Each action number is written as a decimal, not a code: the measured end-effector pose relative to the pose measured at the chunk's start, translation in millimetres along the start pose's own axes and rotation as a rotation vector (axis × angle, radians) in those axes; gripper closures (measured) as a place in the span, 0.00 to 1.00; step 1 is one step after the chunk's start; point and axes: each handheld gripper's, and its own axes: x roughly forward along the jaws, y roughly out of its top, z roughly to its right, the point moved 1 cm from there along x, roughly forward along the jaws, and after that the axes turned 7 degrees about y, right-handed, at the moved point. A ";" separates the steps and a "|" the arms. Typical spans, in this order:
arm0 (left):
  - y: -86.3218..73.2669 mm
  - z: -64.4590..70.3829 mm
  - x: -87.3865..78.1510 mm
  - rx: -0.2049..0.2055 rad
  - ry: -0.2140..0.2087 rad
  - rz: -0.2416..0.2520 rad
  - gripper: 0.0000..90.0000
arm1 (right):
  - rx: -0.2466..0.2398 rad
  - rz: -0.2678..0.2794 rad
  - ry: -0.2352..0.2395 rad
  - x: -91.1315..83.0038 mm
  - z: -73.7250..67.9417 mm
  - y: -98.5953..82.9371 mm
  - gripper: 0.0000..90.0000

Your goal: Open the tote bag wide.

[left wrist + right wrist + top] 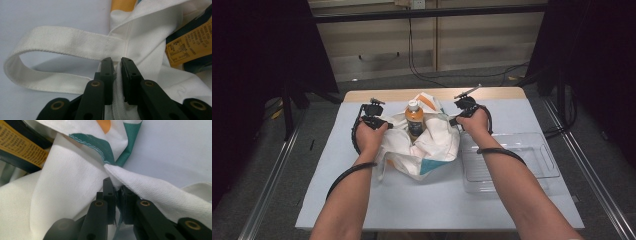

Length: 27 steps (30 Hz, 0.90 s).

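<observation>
Centre of the white-covered table (362, 200): soft white canvas tote bag with orange and teal patches (432, 147), orange-capped drink bottle (414, 118) upright inside. Left gripper (379, 123) pinching the rim at 9 o'clock, right gripper (455, 120) at 3 — both clamped on cloth. Limp fabric, bottom-heavy load — best held at the stitched hem by the white woven handle strap (57, 40).

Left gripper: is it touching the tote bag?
Touching. In the left gripper view, the left gripper pinches the tote bag fabric between its jaws beside the handle.

A bottle (414, 119) stands in the bag (432, 145); a tray (512, 160) lies just right of it.
</observation>
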 end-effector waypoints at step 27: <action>-7.4 0.9 -0.9 -0.021 0.002 0.003 0.84 | 0.001 0.023 -0.003 -6.4 -2.4 1.7 0.92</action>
